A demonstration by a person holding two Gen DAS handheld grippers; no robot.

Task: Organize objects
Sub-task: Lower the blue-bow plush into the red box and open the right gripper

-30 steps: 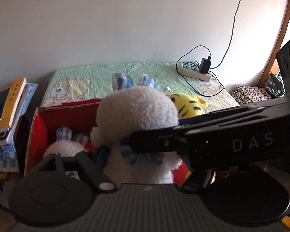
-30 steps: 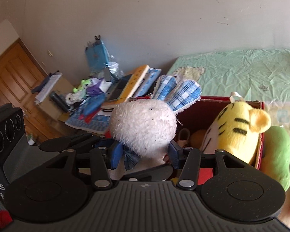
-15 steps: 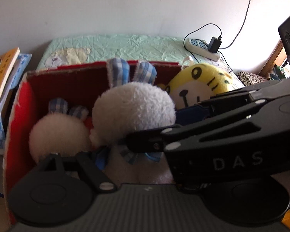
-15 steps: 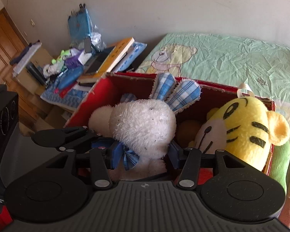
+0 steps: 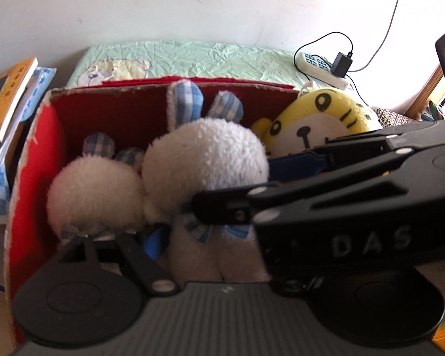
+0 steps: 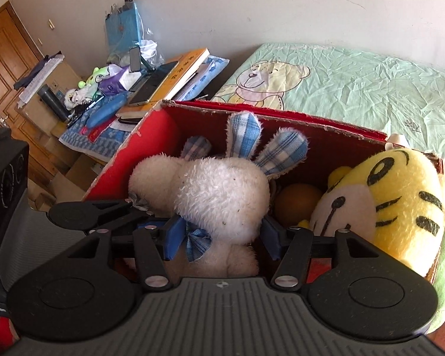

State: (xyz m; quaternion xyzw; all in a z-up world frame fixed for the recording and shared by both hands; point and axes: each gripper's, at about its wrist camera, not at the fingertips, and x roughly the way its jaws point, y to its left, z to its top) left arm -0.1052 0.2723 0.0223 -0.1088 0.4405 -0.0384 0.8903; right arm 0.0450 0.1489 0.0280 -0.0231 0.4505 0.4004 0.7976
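Observation:
A white plush rabbit (image 6: 222, 195) with blue plaid ears sits in the red cardboard box (image 6: 281, 118), beside a second white rabbit (image 6: 154, 178). My right gripper (image 6: 222, 237) straddles its neck. The jaws are opening, and the blue pads (image 6: 175, 237) stand just off the plush. My left gripper (image 5: 216, 249) is at the rabbit's (image 5: 204, 157) body from the other side, its jaws also opening. Only its left blue pad (image 5: 154, 243) shows, next to the plush. The right gripper's black frame (image 5: 341, 207) hides the other finger.
A yellow tiger plush (image 6: 400, 201) and an orange ball (image 6: 296, 201) fill the box's right part. The box stands on a green bed sheet (image 6: 356, 83). Books and clutter (image 6: 181, 71) lie left of it. A power strip (image 5: 320, 68) rests at the far right.
Both grippers sank with the rabbit into the red box, beside the other rabbit. Both pairs of jaws have spread wider around it.

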